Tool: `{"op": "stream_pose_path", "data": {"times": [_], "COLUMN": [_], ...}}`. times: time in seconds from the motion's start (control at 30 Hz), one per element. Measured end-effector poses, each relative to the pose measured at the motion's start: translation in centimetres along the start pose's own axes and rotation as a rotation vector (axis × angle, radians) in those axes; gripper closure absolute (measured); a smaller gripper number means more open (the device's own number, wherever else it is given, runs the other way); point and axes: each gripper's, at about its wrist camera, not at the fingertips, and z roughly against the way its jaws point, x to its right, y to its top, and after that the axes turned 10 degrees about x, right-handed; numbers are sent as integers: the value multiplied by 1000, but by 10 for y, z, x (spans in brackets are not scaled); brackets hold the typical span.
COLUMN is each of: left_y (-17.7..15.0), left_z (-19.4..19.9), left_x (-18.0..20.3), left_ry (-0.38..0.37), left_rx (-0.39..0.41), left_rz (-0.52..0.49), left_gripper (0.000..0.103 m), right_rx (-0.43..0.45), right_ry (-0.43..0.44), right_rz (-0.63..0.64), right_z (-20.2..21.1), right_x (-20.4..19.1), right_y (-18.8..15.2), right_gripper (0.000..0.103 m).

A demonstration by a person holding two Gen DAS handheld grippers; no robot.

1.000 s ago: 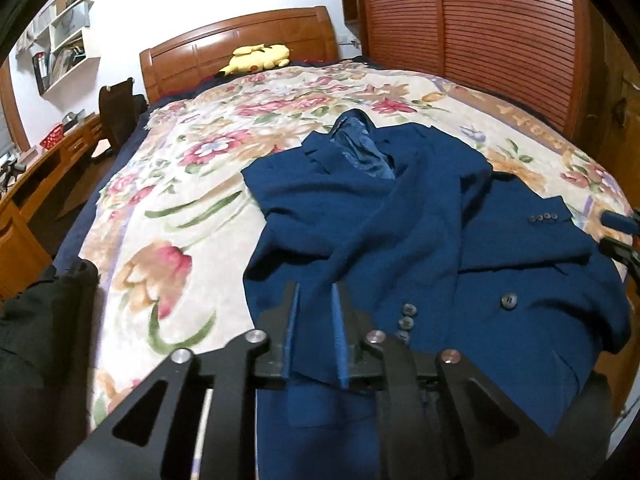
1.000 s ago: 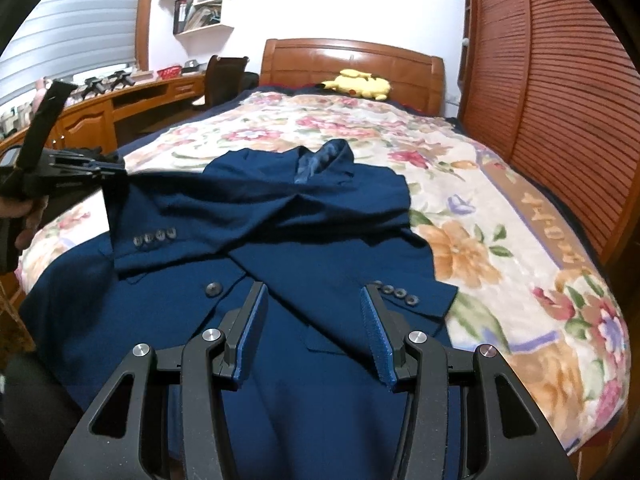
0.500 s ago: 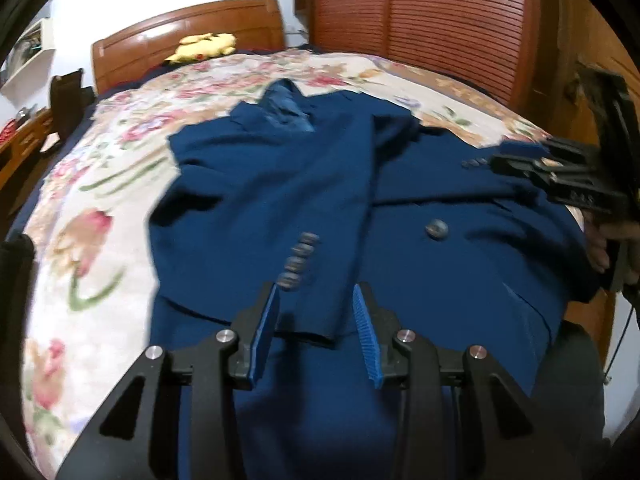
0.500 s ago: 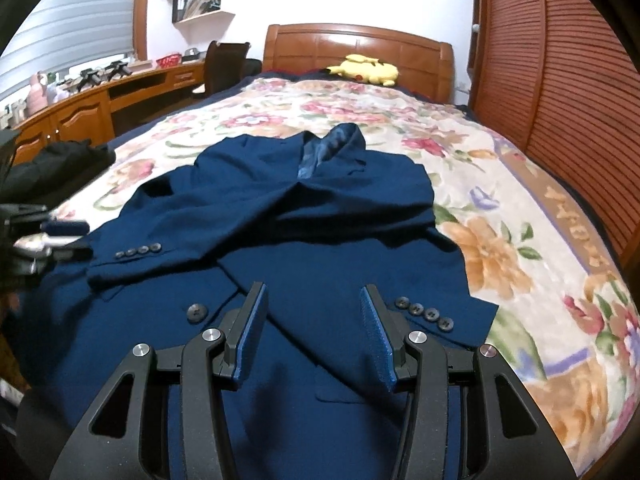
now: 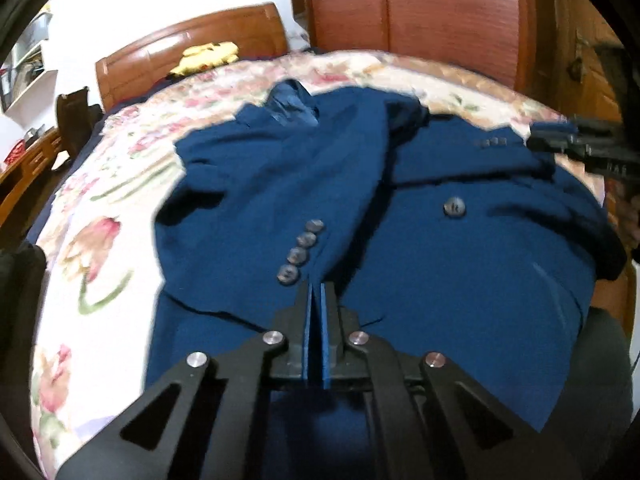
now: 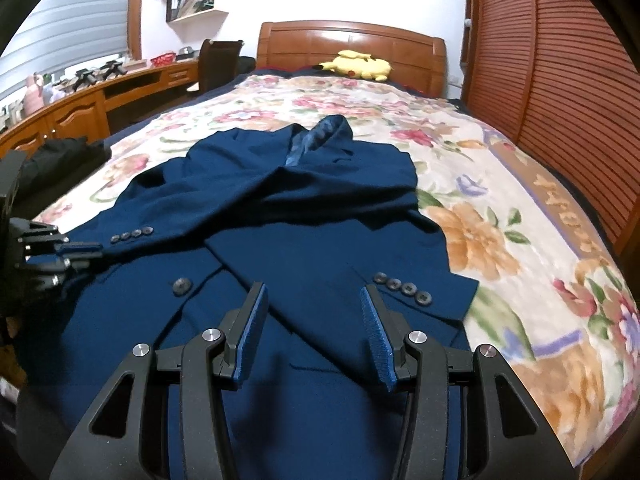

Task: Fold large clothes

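Left gripper fingers now closed

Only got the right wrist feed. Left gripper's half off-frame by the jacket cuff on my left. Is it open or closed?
Observer: Closed. In the left wrist view the left gripper has its jaws nearly together at the corner of the sleeve cuff. I can't confirm there is cloth between them.
Operator: How does my gripper look from over there?
Observer: The right gripper sits at that frame's right edge, with its tips just short of the other cuff. It's too blurred to tell whether they touch.
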Motion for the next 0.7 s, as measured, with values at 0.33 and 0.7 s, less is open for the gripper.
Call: {"op": "stream_pose_path", "data": {"times": [0.33,0.7], "left_y": [5,-12], "left_z": [48,73], "left_x": [-15,-19], "left_ry": [21,51], "left_rx": [57,105], "left_rz": [-2,70], "left_gripper": [99,60], "right_rx": [14,-15], "right_ry": [-9,-22], "right_rz": [-1,1], "right_z": [22,30], "right_x": [10,17], "right_y": [-7,-27], "right_gripper": [55,55]}}
